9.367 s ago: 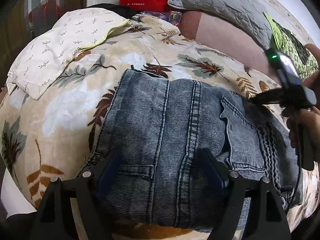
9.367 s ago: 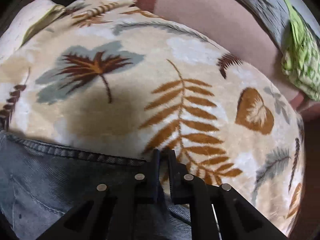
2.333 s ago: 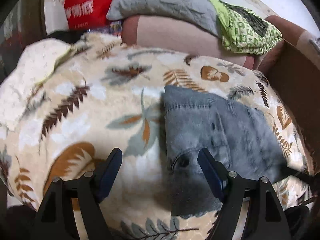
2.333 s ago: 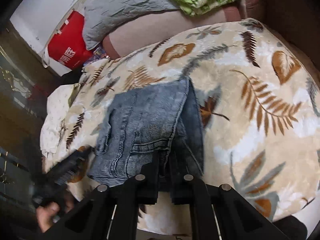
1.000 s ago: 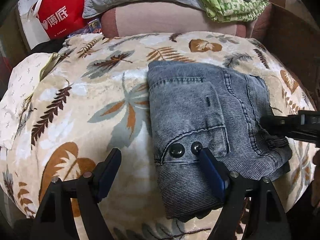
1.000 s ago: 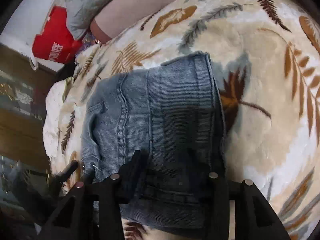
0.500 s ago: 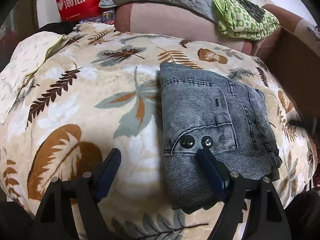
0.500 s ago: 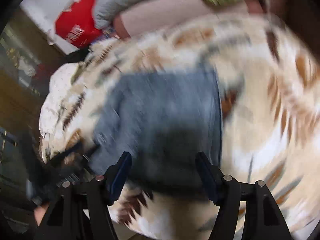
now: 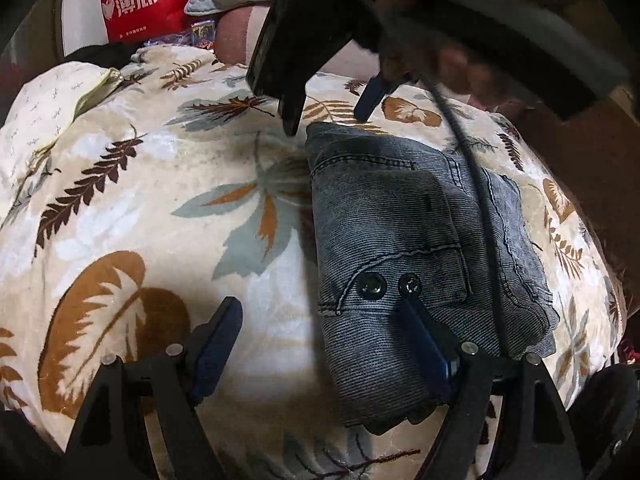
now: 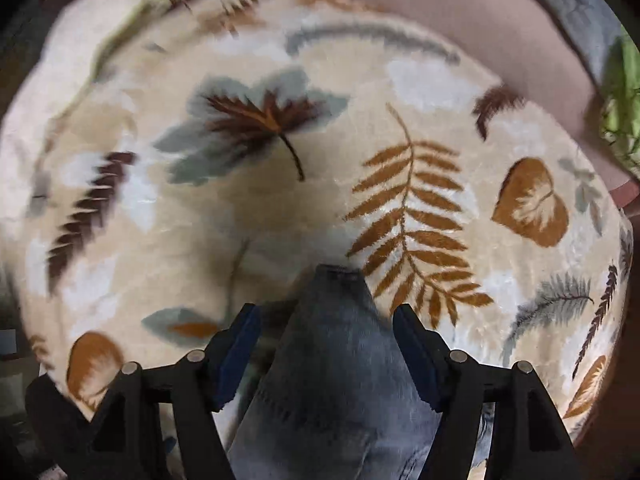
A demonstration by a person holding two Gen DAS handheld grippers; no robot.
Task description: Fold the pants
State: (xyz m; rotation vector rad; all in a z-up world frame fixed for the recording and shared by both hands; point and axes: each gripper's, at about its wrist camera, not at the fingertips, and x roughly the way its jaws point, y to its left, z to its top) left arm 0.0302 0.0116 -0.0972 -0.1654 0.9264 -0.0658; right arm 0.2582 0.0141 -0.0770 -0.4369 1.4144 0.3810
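Hanging over folded jeans [image 9: 404, 240] — right gripper [image 9: 326, 116], cable [image 9: 476, 184].

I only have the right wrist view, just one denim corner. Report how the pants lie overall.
Observer: The pants lie folded into one compact bundle on the leaf-print blanket.
Operator: Now give me the left gripper.
Observer: The left gripper is open and empty, one finger over the bundle's near part, the other over bare blanket.
Operator: Name a landmark on top.
Observer: Two dark snap buttons sit side by side at a pocket seam, close to that finger.
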